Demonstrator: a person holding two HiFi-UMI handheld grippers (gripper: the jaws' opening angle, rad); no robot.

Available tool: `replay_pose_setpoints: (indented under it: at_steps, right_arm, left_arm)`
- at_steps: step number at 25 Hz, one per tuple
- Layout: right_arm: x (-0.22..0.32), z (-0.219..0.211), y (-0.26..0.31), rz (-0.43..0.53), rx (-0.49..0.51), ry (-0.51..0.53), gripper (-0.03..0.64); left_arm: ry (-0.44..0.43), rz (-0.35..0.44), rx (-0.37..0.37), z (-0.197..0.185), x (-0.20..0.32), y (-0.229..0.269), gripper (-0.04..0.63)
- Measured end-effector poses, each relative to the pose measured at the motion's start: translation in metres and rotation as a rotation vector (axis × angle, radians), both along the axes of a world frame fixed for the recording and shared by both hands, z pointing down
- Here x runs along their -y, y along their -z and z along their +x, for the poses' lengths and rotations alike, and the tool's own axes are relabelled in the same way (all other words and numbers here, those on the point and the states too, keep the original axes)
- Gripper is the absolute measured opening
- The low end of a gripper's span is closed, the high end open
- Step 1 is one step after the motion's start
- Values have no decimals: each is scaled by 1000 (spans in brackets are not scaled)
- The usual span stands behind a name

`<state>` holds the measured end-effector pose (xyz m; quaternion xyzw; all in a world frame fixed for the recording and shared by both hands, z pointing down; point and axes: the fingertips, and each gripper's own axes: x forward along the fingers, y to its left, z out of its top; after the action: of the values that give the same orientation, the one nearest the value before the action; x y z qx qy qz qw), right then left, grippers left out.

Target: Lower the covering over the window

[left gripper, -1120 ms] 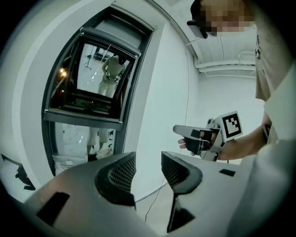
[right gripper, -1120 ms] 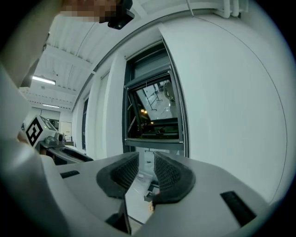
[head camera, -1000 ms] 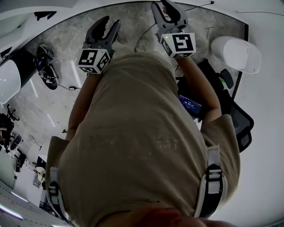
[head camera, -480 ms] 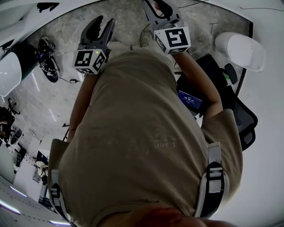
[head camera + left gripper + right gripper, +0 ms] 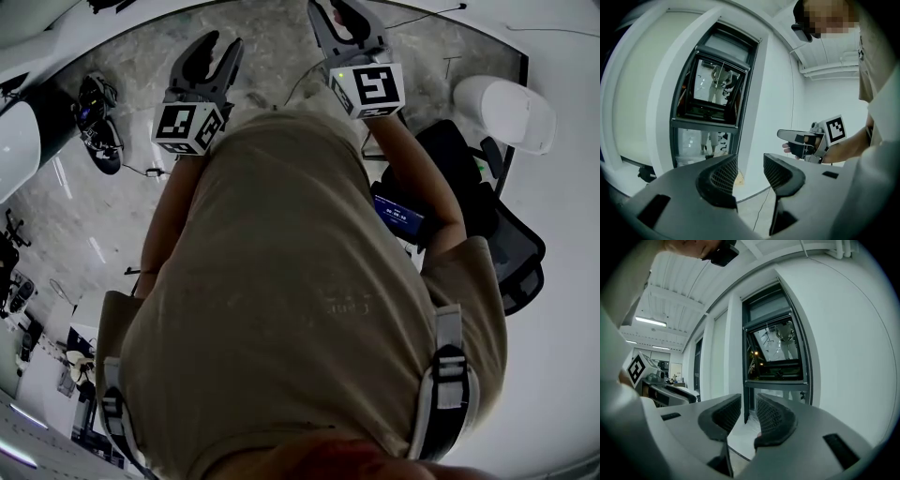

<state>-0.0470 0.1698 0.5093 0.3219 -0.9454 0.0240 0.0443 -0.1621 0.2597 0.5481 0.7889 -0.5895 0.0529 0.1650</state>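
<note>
I see my left tool [image 5: 750, 164] with jaws apart and empty, my right tool [image 5: 748, 404] likewise parted on nothing, both facing the dark-framed window [image 5: 778, 352] in the white wall [image 5: 853, 333], its glass showing reflections

— Can you read anything from where you stand?
— Nothing. The small screen [image 5: 397, 217] by the person's hip shows pale figures, too blurred to read. There's faint print on the shirt [image 5: 343, 306], just as illegible.

Tan T-shirt [image 5: 291, 262]; grey harness straps [image 5: 451, 370]
</note>
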Motion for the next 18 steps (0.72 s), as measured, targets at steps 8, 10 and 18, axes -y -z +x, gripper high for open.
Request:
replay_pose_setpoints:
  at_steps: [8, 10, 18]
  right_arm:
    - [-78, -15, 8, 39, 11, -30, 103]
    - [-93, -11, 8, 42, 11, -54, 103]
    - [-135, 8, -2, 53, -41, -112, 103]
  left_arm:
    - [-34, 33, 2, -23, -64, 6, 184]
    - [-55, 38, 2, -23, -76, 6, 184]
    - [-125, 56, -8, -15, -95, 3, 184]
